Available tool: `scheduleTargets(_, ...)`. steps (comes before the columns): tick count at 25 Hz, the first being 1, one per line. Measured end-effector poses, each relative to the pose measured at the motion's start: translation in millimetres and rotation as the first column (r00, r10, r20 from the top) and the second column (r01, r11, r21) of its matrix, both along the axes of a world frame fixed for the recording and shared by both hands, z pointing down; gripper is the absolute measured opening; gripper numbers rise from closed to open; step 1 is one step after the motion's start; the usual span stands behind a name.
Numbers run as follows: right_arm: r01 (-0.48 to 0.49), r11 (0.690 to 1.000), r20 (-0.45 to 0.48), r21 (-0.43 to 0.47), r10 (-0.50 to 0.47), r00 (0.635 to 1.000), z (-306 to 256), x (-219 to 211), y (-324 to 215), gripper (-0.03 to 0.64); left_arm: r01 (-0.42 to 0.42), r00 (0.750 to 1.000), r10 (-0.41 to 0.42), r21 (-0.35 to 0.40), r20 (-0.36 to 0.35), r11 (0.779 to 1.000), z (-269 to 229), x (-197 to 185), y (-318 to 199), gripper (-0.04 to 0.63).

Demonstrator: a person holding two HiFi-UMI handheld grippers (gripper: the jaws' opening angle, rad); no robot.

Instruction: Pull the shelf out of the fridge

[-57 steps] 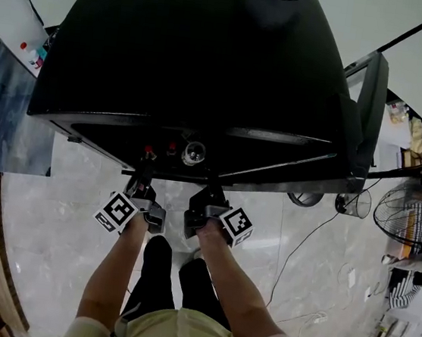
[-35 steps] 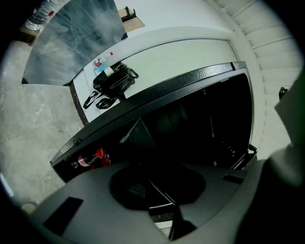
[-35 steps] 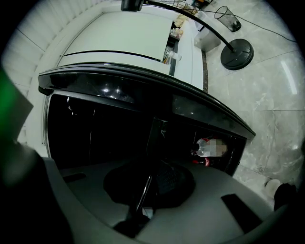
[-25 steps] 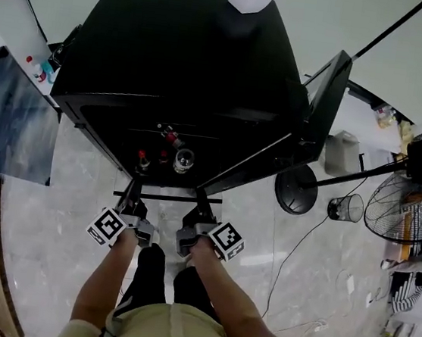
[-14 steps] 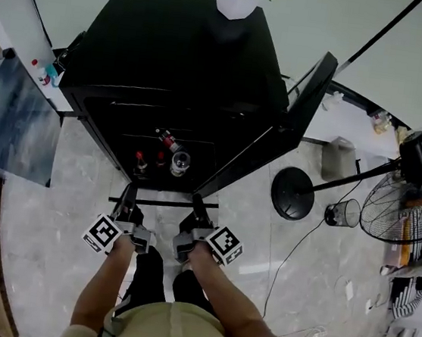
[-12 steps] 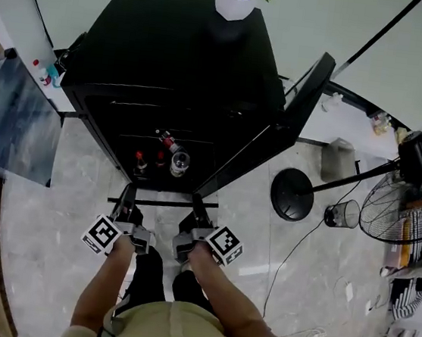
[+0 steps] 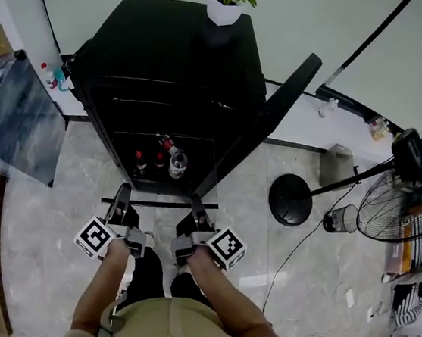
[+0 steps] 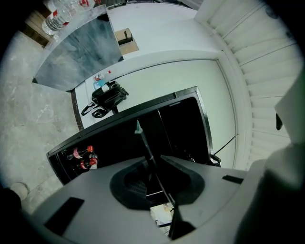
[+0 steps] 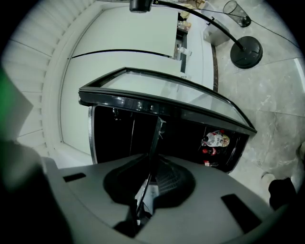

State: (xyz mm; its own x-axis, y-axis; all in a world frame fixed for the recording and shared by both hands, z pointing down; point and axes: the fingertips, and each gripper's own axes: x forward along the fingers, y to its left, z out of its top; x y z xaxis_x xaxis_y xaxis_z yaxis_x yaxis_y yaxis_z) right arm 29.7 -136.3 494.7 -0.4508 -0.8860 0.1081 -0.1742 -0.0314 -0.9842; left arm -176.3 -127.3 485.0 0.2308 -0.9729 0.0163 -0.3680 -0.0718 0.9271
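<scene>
1. Shelf hangs level over the floor, clear of the fridge; the pull-out looks done.
2. Left tool is clenched on the shelf's left end.
3. Right tool is clenched on its right end.
4. Next move, I judge: carry it off level, both grips firm, clear of the open door.

An office or home room is showing: marble floor tiles filling the lower frame, a standing fan at right, potted flowers topping a black fridge at top centre.
</scene>
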Motion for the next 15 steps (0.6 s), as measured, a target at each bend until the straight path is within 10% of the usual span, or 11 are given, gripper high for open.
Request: scheduleTargets(15, 0.142, 0.987, -0.009, 0.069, -0.142, 0.990, -59, 11, 47, 0.048, 0.035, 0.998, -0.039, 0.076, 0.041, 0.996, -70, 15, 56, 0.063)
